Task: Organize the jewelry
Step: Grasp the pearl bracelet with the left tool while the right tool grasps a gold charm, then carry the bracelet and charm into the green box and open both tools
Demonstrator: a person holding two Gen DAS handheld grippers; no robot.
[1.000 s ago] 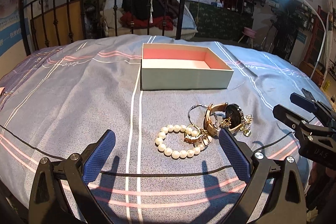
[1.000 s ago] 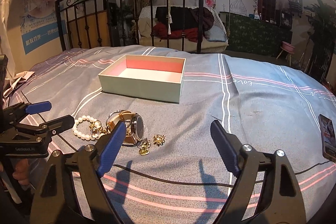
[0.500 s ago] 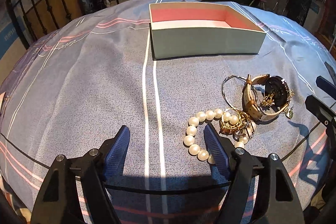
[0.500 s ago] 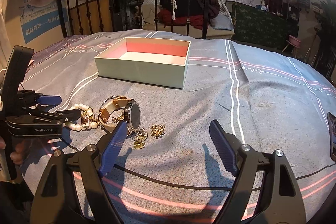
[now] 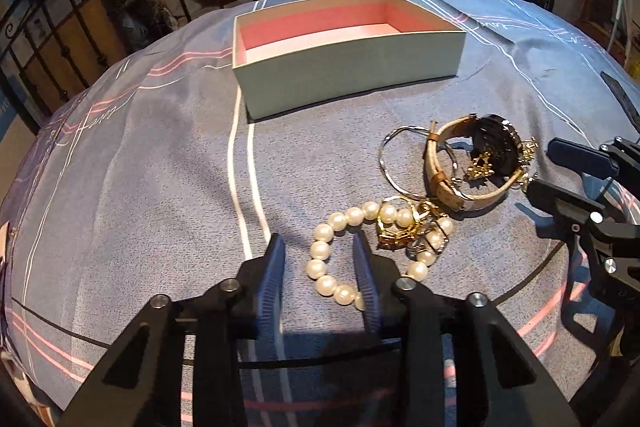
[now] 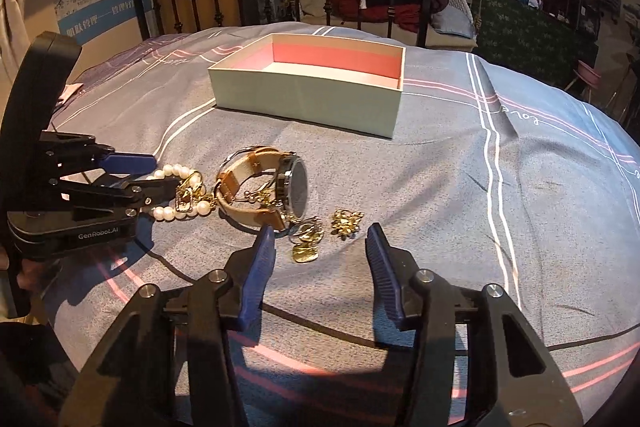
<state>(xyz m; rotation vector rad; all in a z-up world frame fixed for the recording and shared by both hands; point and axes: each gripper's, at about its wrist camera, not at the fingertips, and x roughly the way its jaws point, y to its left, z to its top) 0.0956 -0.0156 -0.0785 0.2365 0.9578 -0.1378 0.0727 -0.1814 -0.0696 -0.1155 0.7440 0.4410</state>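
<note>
Pearl bracelet straddled by left claw, narrowing (not gripping), right claw unclenched

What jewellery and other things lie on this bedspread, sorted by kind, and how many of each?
Box: 1
Watch: 1
Pearl bracelet: 1
Thin silver bangle: 1
Small gold pieces: too tangled to count
Total counted: 4
</note>
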